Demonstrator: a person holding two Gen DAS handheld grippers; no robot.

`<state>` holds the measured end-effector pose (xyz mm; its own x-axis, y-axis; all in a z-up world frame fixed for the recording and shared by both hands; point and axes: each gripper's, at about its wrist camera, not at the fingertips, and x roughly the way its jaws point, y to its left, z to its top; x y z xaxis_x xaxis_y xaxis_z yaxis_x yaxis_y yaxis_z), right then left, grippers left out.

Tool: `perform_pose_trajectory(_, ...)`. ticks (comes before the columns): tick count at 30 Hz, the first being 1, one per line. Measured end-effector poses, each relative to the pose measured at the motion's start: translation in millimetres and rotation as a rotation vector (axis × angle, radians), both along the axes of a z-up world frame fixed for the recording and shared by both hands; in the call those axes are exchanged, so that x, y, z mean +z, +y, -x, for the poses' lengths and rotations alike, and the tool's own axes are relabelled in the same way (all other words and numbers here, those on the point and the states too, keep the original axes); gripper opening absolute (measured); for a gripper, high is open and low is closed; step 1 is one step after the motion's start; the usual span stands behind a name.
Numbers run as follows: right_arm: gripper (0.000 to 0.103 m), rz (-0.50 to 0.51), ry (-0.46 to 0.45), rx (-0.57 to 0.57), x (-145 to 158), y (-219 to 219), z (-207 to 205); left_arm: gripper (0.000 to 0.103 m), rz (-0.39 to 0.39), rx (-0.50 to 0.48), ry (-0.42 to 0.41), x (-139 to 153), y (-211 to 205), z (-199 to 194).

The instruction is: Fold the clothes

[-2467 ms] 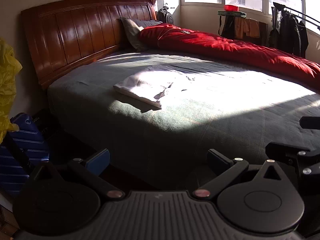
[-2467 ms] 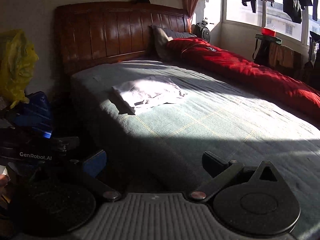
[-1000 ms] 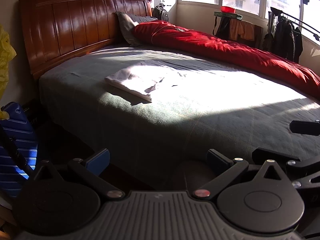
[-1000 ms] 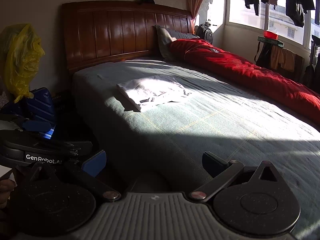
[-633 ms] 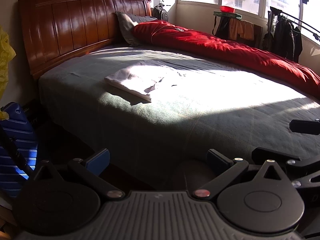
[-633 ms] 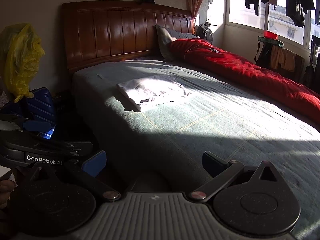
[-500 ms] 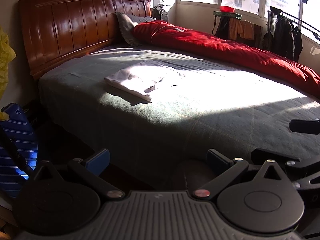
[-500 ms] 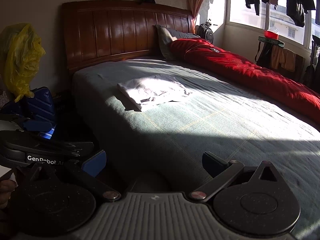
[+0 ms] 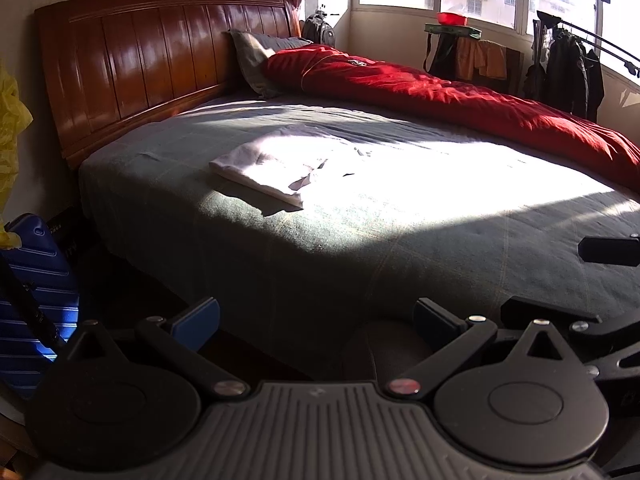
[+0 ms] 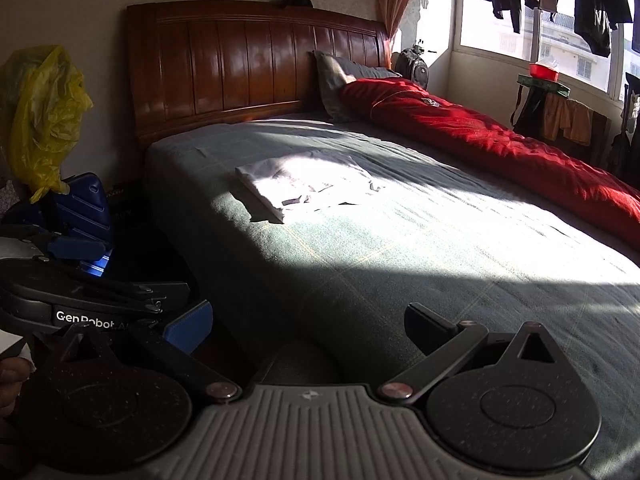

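Note:
A folded white garment point(image 9: 280, 166) point(image 10: 304, 184) lies flat in a sun patch on the grey-green bed cover point(image 9: 400, 216) point(image 10: 440, 240), toward the headboard end. My left gripper point(image 9: 316, 320) hangs open off the bed's near edge, far short of the garment, with nothing between its blue-padded fingers point(image 9: 196, 318). Beside it, my right gripper point(image 10: 308, 326) is also open and empty over the bed's near edge. Each gripper shows at the border of the other's view.
A red duvet point(image 9: 460, 96) runs along the far side of the bed below a grey pillow point(image 9: 256, 56). A wooden headboard point(image 10: 256, 64) stands behind. A blue suitcase point(image 10: 84, 208) and yellow bag point(image 10: 44, 108) sit left on the floor. Clothes hang by the windows point(image 9: 568, 68).
Both views have shifted slightly since 2.5 s ago; over the last second almost nothing moves. The garment lies as before and both grippers stay open.

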<state>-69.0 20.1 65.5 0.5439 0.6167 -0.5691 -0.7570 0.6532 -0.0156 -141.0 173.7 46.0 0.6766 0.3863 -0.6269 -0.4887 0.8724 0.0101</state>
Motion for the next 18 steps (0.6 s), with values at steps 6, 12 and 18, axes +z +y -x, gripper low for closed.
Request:
perform_pose_trajectory(6, 0.103, 0.0, -0.001, -0.001, -0.1, -1.7, -0.5, 0.102, 0.0, -0.005, -0.006, 1.1, -1.2, 0.1)
perform_pose_trajectory(12, 0.103, 0.001, 0.0, -0.001, -0.3, -2.8, -1.6, 0.102, 0.002, -0.005, -0.003, 1.0, -0.8, -0.2)
perform_pose_trajectory(18, 0.103, 0.0, 0.001, -0.003, 0.3, -3.4, -2.4, 0.102, -0.001, -0.006, 0.001, 1.2, -2.5, -1.9)
